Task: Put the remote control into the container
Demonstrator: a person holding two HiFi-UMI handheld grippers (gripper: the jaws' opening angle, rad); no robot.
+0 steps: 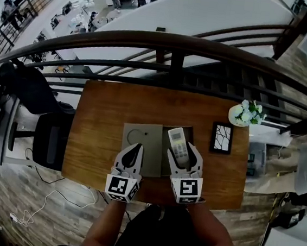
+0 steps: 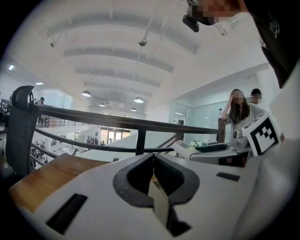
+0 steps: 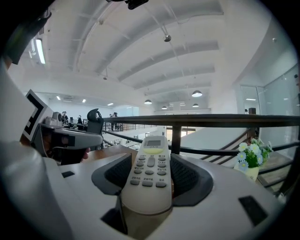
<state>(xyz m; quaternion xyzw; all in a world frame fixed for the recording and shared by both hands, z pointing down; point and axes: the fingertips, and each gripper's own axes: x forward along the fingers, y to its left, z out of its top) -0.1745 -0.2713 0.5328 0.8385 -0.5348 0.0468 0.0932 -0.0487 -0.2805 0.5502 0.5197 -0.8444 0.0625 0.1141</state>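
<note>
Wooden table (image 1: 97, 135) beside a dark railing (image 1: 173, 42), picture frame (image 1: 221, 138) and flower pot (image 1: 245, 114) on its right side. Right gripper (image 1: 182, 149) clamped on the remote control (image 1: 177, 145), buttons up, over the container (image 1: 164, 156) opening (can't tell if it's touching the inside). Left gripper (image 1: 134, 148) jaws pressed on the near edge of the thin grey lid (image 1: 144, 138), just left of the opening.

Over the open box (image 1: 189, 132) only the remote (image 1: 177, 143) in the right gripper (image 1: 182, 150) takes room, its lid (image 1: 148, 135), pinched by the left gripper (image 1: 134, 148), lies at the left, the picture frame (image 1: 221, 138) and the flowers (image 1: 248, 110) stand apart at the right, and the railing (image 1: 173, 40) closes the far edge of the table (image 1: 95, 135).
</note>
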